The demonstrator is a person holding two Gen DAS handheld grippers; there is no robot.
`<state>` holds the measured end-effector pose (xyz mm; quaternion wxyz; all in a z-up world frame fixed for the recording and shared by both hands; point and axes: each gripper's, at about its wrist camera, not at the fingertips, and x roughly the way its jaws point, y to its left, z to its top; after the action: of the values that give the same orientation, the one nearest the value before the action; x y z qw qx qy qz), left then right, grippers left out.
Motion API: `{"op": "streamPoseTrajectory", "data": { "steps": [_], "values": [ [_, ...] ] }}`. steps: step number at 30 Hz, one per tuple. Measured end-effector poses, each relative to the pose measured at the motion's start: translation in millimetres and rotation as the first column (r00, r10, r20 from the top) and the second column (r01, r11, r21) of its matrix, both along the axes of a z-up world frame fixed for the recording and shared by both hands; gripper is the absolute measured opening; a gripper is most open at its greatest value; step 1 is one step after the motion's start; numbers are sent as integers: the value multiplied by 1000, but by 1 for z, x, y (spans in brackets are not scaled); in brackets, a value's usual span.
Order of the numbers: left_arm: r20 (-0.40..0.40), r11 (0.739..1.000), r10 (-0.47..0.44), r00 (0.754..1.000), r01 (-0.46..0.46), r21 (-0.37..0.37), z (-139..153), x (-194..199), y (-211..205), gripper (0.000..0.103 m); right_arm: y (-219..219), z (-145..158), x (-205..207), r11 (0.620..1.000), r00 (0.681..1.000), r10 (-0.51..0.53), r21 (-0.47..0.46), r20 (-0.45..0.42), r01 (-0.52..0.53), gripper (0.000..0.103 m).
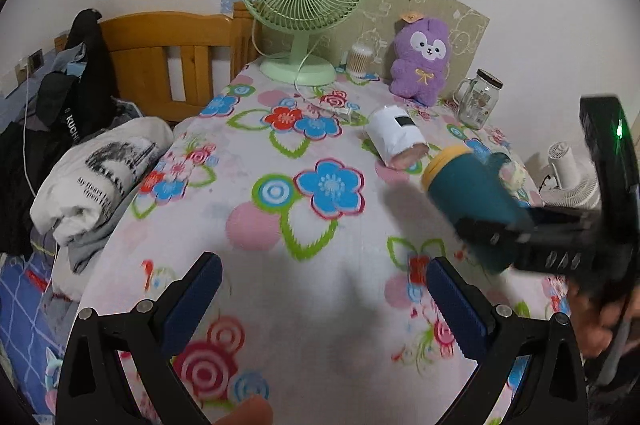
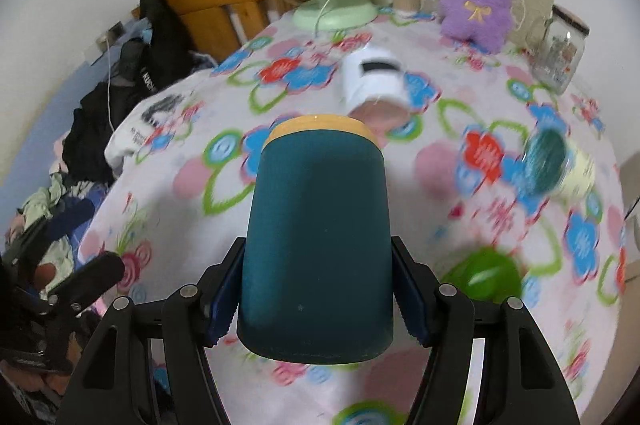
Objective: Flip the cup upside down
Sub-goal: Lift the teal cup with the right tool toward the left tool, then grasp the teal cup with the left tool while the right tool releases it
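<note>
Two blue-padded fingers of the right gripper are clamped on the sides of the teal cup, one pad pressed flat against each flank near its wider end. The cup is held off the flowered tablecloth, tipped so its yellow-banded end points away from the camera, toward the back of the table. From the left wrist view the same cup hangs at the right, tilted with the yellow band up and to the left, the right gripper gripping its lower part.

The left gripper hovers low over the cloth with its fingers spread wide apart and nothing between them.

Beyond the cup a white-wrapped roll lies on its side. Farther back stand a green fan, a purple plush toy, a small cotton-swab tub between them, and a glass jar mug at the right. Left of the table lie piled clothes before a wooden bedframe.
</note>
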<state>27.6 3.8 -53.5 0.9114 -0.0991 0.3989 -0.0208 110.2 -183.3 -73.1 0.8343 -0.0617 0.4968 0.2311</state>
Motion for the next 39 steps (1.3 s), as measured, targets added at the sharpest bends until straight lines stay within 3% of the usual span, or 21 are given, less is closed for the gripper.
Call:
{"op": "streamPoseTrajectory", "data": {
  "steps": [5, 13, 16, 18, 24, 32, 39],
  "values": [
    [-24, 1000, -27, 999, 27, 2, -12, -32, -5, 103, 4, -18, -27, 999, 999, -40, 24, -12, 40, 69],
    [-34, 996, -91, 995, 91, -6, -26, -66, -19, 103, 17, -44, -39, 999, 996, -33, -22, -84, 31, 70],
    [-29, 996, -89, 996, 89, 4, -25, -68, -23, 103, 10, -36, -37, 998, 995, -42, 43, -93, 47, 73],
    [-27, 996, -91, 995, 91, -2, -24, -68, -24, 103, 0, -25, -35, 993, 994, -60, 96, -92, 69, 81],
    [-29, 995, -101, 995, 100, -4, -24, -65, -28, 103, -30, 6, -34, 980, 995, -90, 176, -51, 98, 82],
    [-44, 995, -100, 994, 100, -9, -23, -54, -39, 103, -78, 19, -51, 983, 991, -131, 131, 38, 125, 82],
    [-43, 993, -117, 992, 117, 7, -18, -37, -60, 103, -107, 17, -66, 984, 990, -132, 130, 55, 124, 82]
  ]
}}
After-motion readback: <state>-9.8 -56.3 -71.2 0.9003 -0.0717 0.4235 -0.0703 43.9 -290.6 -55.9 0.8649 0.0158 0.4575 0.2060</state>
